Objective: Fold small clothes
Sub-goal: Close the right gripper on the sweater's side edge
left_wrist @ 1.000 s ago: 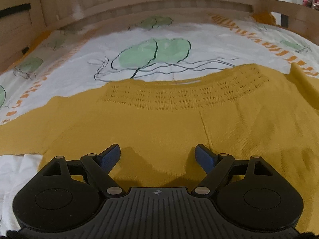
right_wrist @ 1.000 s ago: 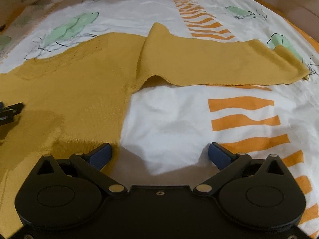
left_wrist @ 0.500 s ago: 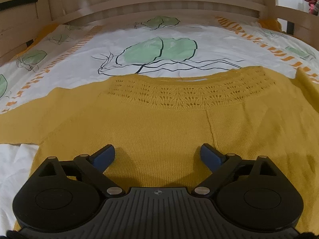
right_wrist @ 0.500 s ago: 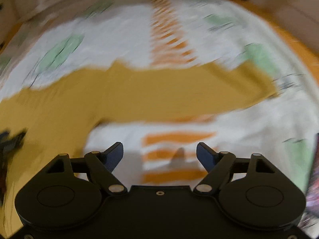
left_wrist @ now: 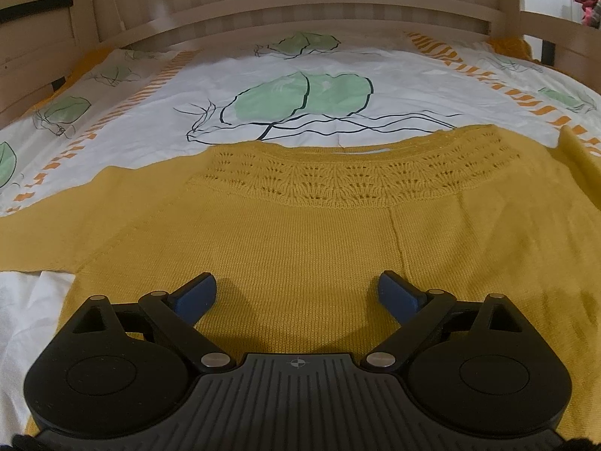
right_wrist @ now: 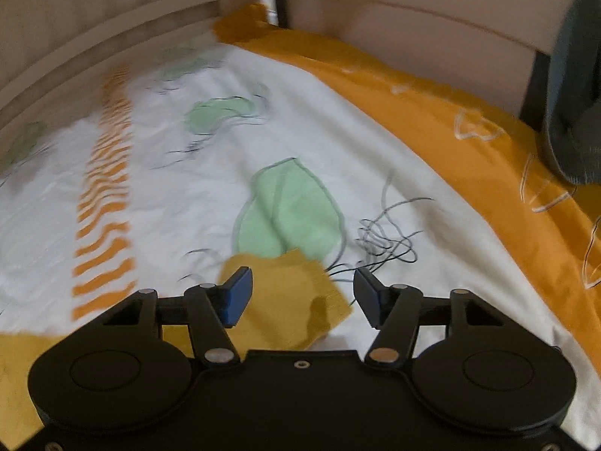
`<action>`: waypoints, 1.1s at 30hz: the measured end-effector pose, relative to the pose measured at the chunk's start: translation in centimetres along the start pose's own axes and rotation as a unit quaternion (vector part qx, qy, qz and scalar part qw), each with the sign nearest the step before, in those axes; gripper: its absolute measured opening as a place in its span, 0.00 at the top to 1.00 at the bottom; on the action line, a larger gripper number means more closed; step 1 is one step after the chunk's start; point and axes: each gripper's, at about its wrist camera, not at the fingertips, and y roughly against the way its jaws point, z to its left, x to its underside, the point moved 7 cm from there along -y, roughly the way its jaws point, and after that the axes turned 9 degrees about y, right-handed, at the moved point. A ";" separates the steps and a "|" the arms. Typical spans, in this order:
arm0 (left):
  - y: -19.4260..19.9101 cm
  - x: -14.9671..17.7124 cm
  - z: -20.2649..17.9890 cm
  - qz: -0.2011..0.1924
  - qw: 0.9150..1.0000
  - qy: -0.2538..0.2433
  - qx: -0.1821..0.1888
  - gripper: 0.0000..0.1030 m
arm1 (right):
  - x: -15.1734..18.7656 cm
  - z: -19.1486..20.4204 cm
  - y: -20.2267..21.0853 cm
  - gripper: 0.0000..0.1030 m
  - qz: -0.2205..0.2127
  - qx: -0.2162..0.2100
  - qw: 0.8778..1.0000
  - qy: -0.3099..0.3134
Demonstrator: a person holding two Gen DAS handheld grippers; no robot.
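Observation:
A mustard-yellow knit sweater (left_wrist: 319,240) lies flat on the bed, its lace-patterned neckline (left_wrist: 349,180) toward the headboard. My left gripper (left_wrist: 296,295) is open and empty, low over the sweater's body. In the right wrist view the end of the sweater's sleeve (right_wrist: 285,293) lies on the sheet between the open fingers of my right gripper (right_wrist: 302,293). The jaws stand apart on either side of the cuff and do not pinch it.
The bed sheet (left_wrist: 263,75) is white with green leaf prints and orange stripes. A wooden headboard (left_wrist: 300,3) runs along the far side. An orange blanket edge (right_wrist: 469,143) and a grey-green cloth (right_wrist: 574,94) lie at the right, by the bed rail.
My right gripper has swung right along the sleeve to its cuff end and the jaws have narrowed somewhat. My left gripper has shifted slightly over the sweater body and stays open.

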 end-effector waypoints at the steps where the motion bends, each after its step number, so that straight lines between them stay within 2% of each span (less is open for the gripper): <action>1: 0.0 0.0 0.1 0.000 1.000 0.000 0.000 0.07 | 0.3 -0.3 -0.7 0.37 0.005 0.002 1.000 -0.011; 6: 0.0 0.0 0.1 -0.001 1.000 0.000 -0.001 0.07 | 1.8 -1.4 -3.2 0.36 0.030 0.003 0.998 -0.047; 9: 0.0 0.0 0.1 -0.001 1.000 -0.001 -0.001 0.07 | 2.6 -1.4 -4.3 0.32 0.039 -0.006 0.997 -0.064; 12: -0.1 -0.1 0.2 -0.001 1.000 -0.001 -0.001 0.07 | 2.9 -1.4 -4.4 0.34 0.034 -0.006 0.997 -0.066; 13: -0.1 -0.1 0.2 -0.001 1.000 -0.001 -0.001 0.07 | 3.0 -1.3 -4.2 0.44 0.032 -0.009 0.997 -0.065; 14: 0.0 0.0 0.1 -0.001 1.000 -0.001 -0.001 0.07 | 2.9 -1.2 -4.1 0.65 0.032 -0.009 0.998 -0.061; 15: -0.1 0.0 0.1 -0.001 1.000 -0.001 -0.001 0.07 | 2.9 -1.1 -4.0 0.78 0.031 -0.010 0.998 -0.054; 16: 0.0 0.0 0.1 -0.001 1.000 -0.001 -0.001 0.07 | 2.7 -1.0 -3.8 0.83 0.030 -0.017 0.998 -0.051; 21: -0.2 0.0 0.2 -0.001 1.000 0.000 -0.001 0.07 | 0.9 -0.2 -0.6 0.85 -0.007 -0.017 1.000 -0.025; 25: -0.2 0.0 0.3 -0.002 1.000 0.000 -0.002 0.06 | -1.3 1.7 3.2 0.85 -0.042 -0.037 0.998 0.000; 29: -0.2 0.1 0.3 -0.002 1.000 0.000 -0.003 0.06 | -3.1 5.7 7.6 0.86 -0.073 -0.070 0.994 0.042; 33: -0.3 0.1 0.3 -0.002 1.000 0.001 -0.002 0.06 | -4.2 11.3 11.9 0.85 -0.098 -0.122 0.985 0.077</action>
